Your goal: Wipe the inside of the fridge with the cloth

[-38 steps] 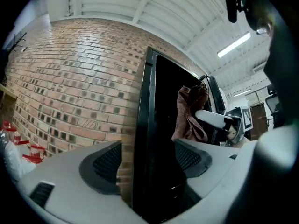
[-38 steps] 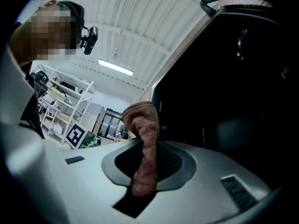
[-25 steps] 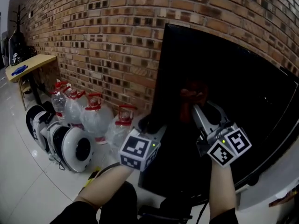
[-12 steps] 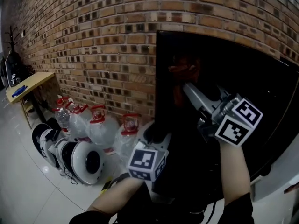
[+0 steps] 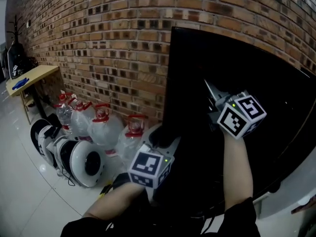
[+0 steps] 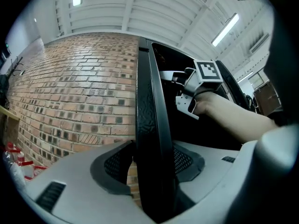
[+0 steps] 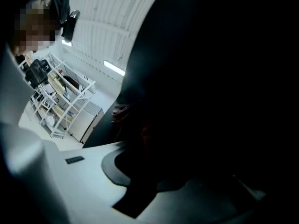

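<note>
The black fridge (image 5: 276, 107) stands against the brick wall, its inside very dark. My left gripper (image 5: 160, 134) is shut on the fridge's black door edge (image 6: 149, 101), which runs upright between the jaws of that gripper (image 6: 152, 164). My right gripper (image 5: 208, 85) reaches up into the dark fridge, and from the left gripper view it (image 6: 164, 74) shows past the door edge. A dark cloth (image 7: 140, 139) fills its jaws, with a reddish fold at the far end; that gripper (image 7: 140, 171) is shut on it. From the head the cloth is hidden.
Several water jugs with red caps (image 5: 101, 127) and white round housings (image 5: 81, 162) stand on the tiled floor left of the fridge. A wooden table (image 5: 34, 73) stands farther left along the brick wall (image 5: 108, 43). A white shelf rack (image 7: 60, 106) shows behind me.
My right gripper has moved up and to the right inside the fridge, and the reddish cloth at its tips has gone out of the head view. The left gripper stays on the door edge.
</note>
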Demonstrator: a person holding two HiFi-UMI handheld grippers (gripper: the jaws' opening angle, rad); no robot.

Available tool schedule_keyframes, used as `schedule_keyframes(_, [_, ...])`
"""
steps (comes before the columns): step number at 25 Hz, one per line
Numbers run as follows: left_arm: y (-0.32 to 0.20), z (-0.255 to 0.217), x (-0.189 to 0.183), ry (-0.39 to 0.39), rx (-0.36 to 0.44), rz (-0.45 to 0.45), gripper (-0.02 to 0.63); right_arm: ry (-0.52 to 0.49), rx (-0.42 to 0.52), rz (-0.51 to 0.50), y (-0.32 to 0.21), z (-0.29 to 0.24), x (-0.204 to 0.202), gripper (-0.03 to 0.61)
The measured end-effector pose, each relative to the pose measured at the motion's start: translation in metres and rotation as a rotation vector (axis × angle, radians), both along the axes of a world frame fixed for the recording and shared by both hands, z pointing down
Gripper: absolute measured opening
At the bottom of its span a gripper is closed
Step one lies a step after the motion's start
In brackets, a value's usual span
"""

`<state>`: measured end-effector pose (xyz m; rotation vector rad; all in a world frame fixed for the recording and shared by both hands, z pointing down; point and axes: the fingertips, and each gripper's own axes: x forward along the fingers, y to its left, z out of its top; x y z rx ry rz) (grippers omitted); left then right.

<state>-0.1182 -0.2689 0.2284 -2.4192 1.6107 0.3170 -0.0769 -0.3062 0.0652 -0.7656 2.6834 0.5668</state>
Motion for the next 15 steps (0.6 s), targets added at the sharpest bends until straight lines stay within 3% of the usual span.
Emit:
schedule_keyframes(8, [0.000,0.000,0.002,-0.013,-0.022,-0.012,0.218,-0.084,-0.048,-0.032,-0.050,0.005,0.008,0.078])
schedule_keyframes(15, [0.000,0.005,-0.003,-0.020,-0.030,-0.015,0.218,-0.055,-0.027,0.064,-0.088,0.002,0.007,0.078])
